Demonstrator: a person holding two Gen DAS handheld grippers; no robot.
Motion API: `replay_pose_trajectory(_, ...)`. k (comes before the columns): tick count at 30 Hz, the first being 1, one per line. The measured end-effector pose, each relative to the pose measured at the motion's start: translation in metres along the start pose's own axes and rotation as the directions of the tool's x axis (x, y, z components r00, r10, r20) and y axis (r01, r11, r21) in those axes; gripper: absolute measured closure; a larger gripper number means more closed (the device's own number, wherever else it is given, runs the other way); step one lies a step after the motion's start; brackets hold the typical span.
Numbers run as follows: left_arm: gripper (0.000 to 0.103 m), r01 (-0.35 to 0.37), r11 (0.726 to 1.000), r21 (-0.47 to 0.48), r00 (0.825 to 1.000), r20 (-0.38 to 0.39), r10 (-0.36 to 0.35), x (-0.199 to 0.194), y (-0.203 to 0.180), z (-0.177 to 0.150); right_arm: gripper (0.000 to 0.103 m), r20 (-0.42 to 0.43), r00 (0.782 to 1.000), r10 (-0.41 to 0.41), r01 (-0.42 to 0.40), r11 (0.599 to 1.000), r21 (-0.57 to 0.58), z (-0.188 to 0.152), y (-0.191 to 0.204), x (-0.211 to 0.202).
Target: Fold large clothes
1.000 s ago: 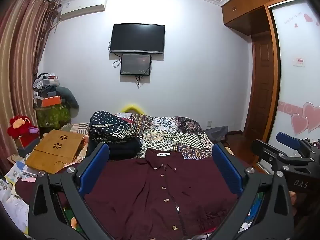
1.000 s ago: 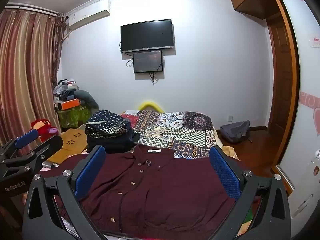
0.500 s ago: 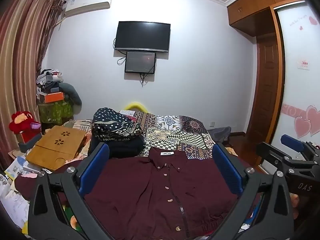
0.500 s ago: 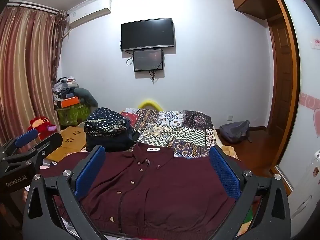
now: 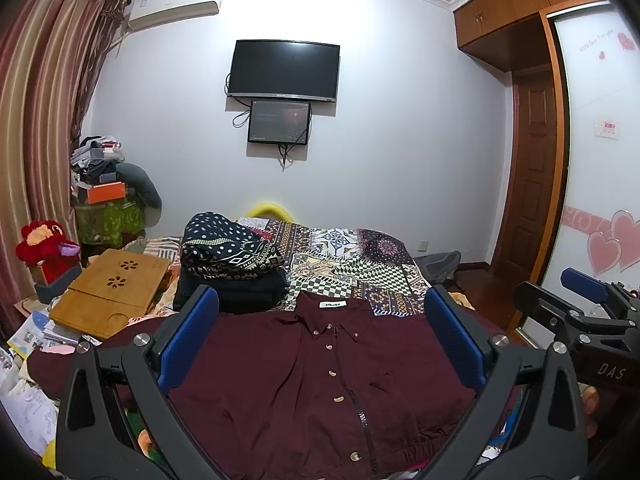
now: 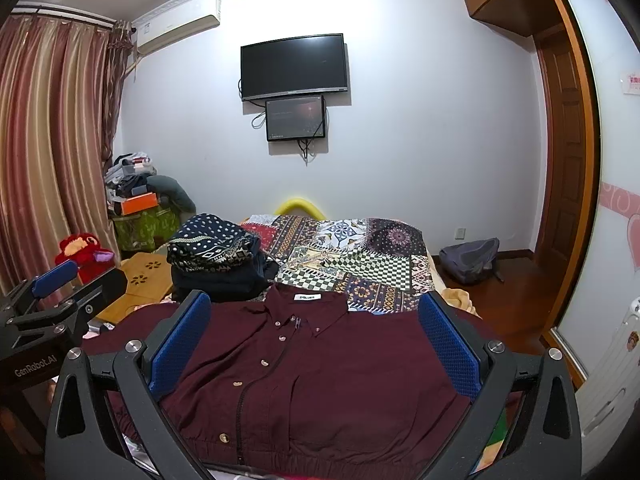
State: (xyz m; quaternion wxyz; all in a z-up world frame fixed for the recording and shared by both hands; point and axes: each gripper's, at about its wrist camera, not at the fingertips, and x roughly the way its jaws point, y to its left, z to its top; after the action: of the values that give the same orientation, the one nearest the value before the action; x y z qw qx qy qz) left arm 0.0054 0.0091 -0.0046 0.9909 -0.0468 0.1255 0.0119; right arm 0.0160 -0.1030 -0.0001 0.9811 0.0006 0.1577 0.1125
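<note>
Since the maroon shirt (image 5: 320, 380) was spread flat, front up, on the bed just this side of the folded clothes pile (image 5: 228, 264), both the left gripper (image 5: 320, 344) and right gripper (image 6: 316, 340) hung above it, fingers wide apart, holding nothing, probably sizing up the first fold.

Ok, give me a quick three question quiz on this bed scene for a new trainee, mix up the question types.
1. True or false: the maroon shirt lies spread flat, front side up.
2. What are the left tongs and right tongs holding? A) a sleeve B) the collar C) nothing
3. What sits just beyond the shirt's left shoulder?

Key: 1 true. 2 C, both open. 3 The stack of folded clothes.
</note>
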Motion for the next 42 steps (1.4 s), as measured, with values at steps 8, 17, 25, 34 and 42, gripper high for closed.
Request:
replay_pose_trajectory(8, 0.000, -0.001, 1.000, 0.005, 1.000, -0.005, 0.001, 0.0026, -0.0006, -0.0007, 0.000, -0.006, 1.000, -0.001, 0.001, 1.000, 0.000, -0.0017, 0.0005, 0.0010)
replay_pose_trajectory(17, 0.000, -0.003, 1.000, 0.002, 1.000, -0.016, 0.003, 0.0052, -0.0022, -0.0012, 0.000, -0.018, 1.000, 0.003, -0.003, 1.000, -0.004, -0.0030, 0.0007, 0.0020)
replay_pose_trajectory(25, 0.000, -0.005, 1.000, -0.004, 1.000, -0.024, 0.005, 0.0069, -0.0017, -0.0027, 0.000, -0.024, 1.000, 0.003, -0.003, 1.000, -0.008, -0.0016, 0.0018, 0.0039)
replay_pose_trajectory(34, 0.000, -0.009, 1.000, -0.009, 1.000, -0.026, 0.009, 0.0072, 0.0011, -0.0036, 0.000, -0.026, 1.000, 0.003, -0.003, 1.000, -0.008, -0.0005, 0.0015, 0.0048)
replay_pose_trajectory(42, 0.000, -0.010, 1.000, -0.010, 1.000, -0.028, 0.009, 0.0088, 0.0015, -0.0028, 0.000, -0.028, 1.000, 0.004, -0.005, 1.000, -0.010, -0.0015, 0.0018, 0.0049)
